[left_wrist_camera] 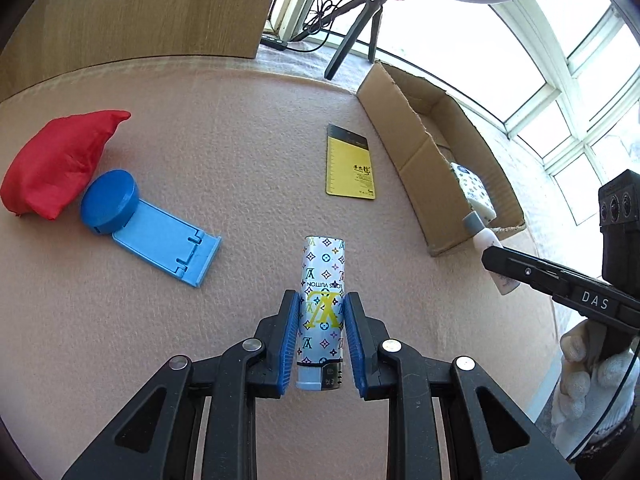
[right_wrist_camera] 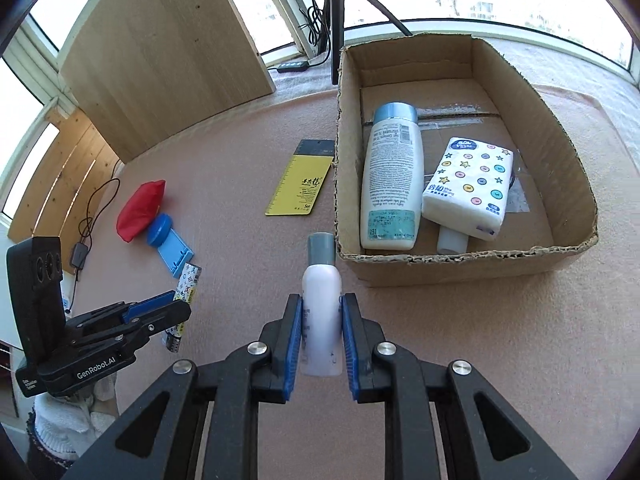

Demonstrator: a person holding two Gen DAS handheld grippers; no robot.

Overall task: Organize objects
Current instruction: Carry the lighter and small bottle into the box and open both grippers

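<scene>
My left gripper [left_wrist_camera: 321, 304] is shut on a white patterned tube [left_wrist_camera: 324, 280] and holds it above the pink table. My right gripper [right_wrist_camera: 321, 306] is shut on a small white bottle with a grey cap [right_wrist_camera: 321, 280], just in front of the cardboard box [right_wrist_camera: 576, 160]. In the box lie a large white bottle [right_wrist_camera: 392, 180], a tissue pack [right_wrist_camera: 468, 188] and a small white bottle [right_wrist_camera: 452, 240] partly under the pack. The right gripper with its bottle also shows in the left wrist view [left_wrist_camera: 490, 258]. The left gripper also shows in the right wrist view [right_wrist_camera: 176, 306].
On the table lie a yellow card [left_wrist_camera: 351, 164], a red pouch [left_wrist_camera: 56, 160], a blue round lid [left_wrist_camera: 109, 202] and a light blue stand [left_wrist_camera: 168, 246]. A wooden board [right_wrist_camera: 168, 52] and a tripod [right_wrist_camera: 338, 8] stand at the back by the window.
</scene>
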